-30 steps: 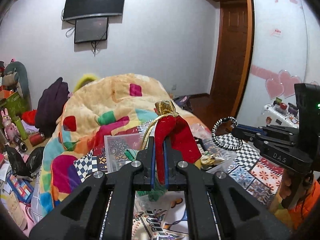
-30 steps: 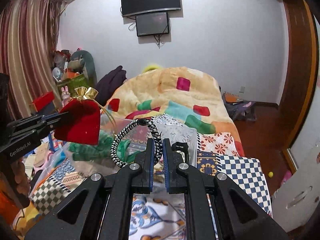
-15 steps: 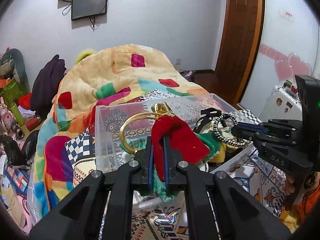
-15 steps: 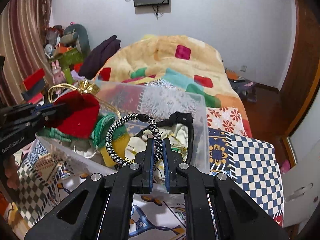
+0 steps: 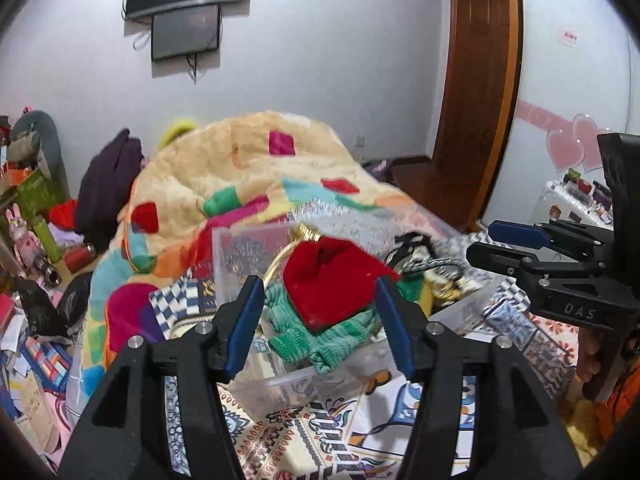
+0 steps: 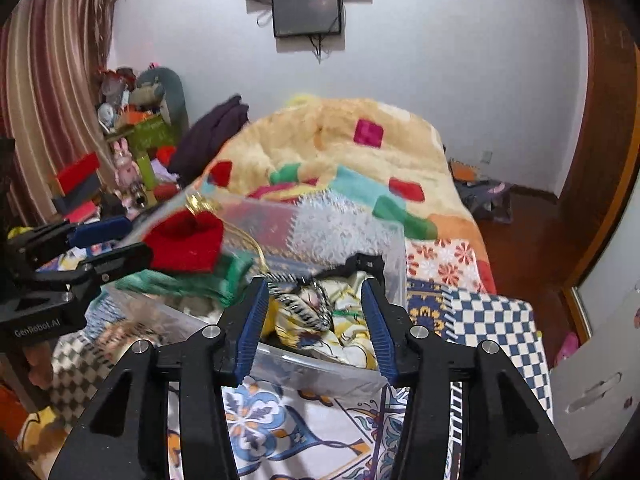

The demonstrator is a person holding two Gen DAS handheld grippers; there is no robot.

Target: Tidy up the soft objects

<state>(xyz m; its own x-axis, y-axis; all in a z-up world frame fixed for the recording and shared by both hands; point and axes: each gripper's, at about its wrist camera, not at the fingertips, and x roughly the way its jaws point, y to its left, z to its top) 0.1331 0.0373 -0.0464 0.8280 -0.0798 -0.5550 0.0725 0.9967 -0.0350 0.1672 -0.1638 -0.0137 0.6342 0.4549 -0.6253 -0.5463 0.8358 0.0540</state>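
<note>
A clear plastic bin [image 5: 276, 388] [image 6: 320, 372] sits on the patterned bedspread, full of soft items. A red velvet pouch [image 5: 332, 280] [image 6: 186, 244] with a gold cord lies on green knit fabric [image 5: 316, 340] in the bin. My left gripper [image 5: 320, 328] is open just in front of the pouch, not touching it. The black-and-white braided cord [image 6: 298, 306] [image 5: 430, 266] lies on yellow patterned cloth in the bin. My right gripper [image 6: 316, 320] is open above the bin's near edge, the cord between and beyond its fingers.
A patchwork blanket [image 5: 248, 184] is heaped behind the bin. Cluttered shelves and toys [image 6: 132, 140] stand at the left. A wooden door [image 5: 476, 92] and a white cabinet with heart stickers [image 5: 568, 152] are on the right. A checkered cloth [image 6: 496, 320] lies right of the bin.
Both grippers have opened. The red pouch has dropped from the left gripper and the braided cord from the right gripper into the bin.
</note>
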